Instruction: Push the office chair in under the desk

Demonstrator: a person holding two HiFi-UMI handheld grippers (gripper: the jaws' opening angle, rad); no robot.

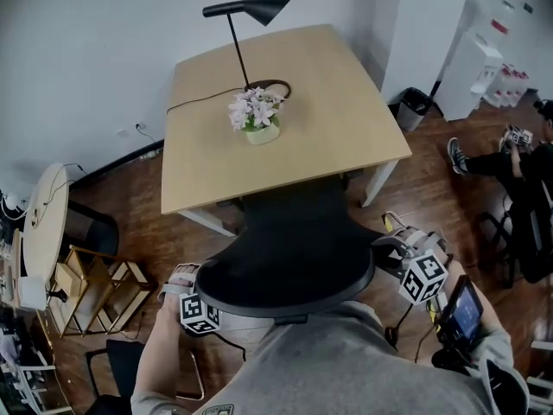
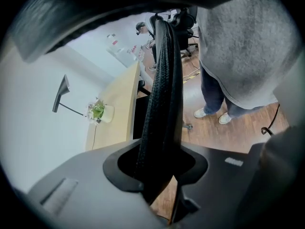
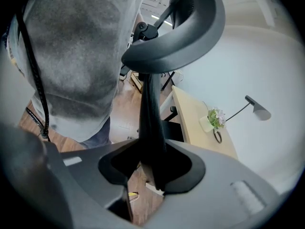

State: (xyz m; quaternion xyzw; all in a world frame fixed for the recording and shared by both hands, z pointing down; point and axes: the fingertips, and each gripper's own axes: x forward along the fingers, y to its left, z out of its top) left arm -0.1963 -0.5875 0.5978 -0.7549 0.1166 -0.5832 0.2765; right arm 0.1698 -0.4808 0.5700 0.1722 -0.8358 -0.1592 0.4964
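Note:
A black office chair (image 1: 294,249) stands just in front of the light wooden desk (image 1: 346,102), its seat partly under the near edge. My left gripper (image 1: 195,285) is shut on the left edge of the chair's backrest, and my right gripper (image 1: 390,251) is shut on the right edge. In the left gripper view the mesh backrest edge (image 2: 162,80) runs up from between the jaws of the left gripper (image 2: 157,168). The right gripper view shows the right gripper (image 3: 152,165) clamped on the backrest's rim (image 3: 150,109), under the curved headrest (image 3: 181,37).
On the desk stand a black lamp (image 1: 251,11) and a flower pot (image 1: 257,115). A round table (image 1: 43,223) and wooden shelf (image 1: 95,288) are at left. A bin (image 1: 415,106), a white cabinet (image 1: 484,67) and a seated person (image 1: 518,162) are at right.

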